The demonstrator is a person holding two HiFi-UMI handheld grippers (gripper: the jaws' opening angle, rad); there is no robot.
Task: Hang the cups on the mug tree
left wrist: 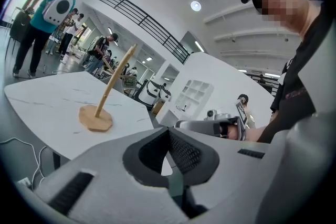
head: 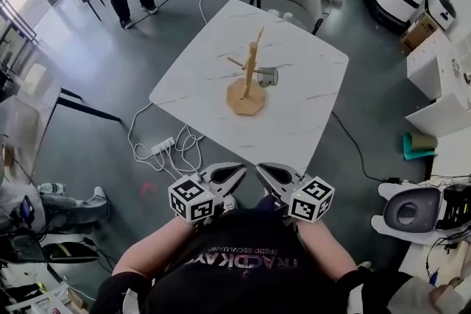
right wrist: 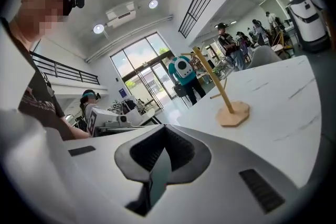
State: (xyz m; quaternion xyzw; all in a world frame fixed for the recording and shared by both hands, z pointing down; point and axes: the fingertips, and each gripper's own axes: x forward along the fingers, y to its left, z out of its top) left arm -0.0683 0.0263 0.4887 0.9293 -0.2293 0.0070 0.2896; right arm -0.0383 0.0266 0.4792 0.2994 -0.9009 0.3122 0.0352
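your left gripper (head: 232, 174) and right gripper (head: 269, 174) are both clenched on nothing, jaws pressed together, side by side at your chest. a grey cup (head: 267, 76) touches the right side of the wooden mug tree (head: 249, 81); you can't tell whether it hangs or rests. the tree stands upright near the middle of the white table (head: 294, 129), well apart from both grippers.

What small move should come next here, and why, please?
Probably open the right gripper and reach toward the grey cup by the mug tree: both it and the left gripper are shut, empty and held well short of the cup.
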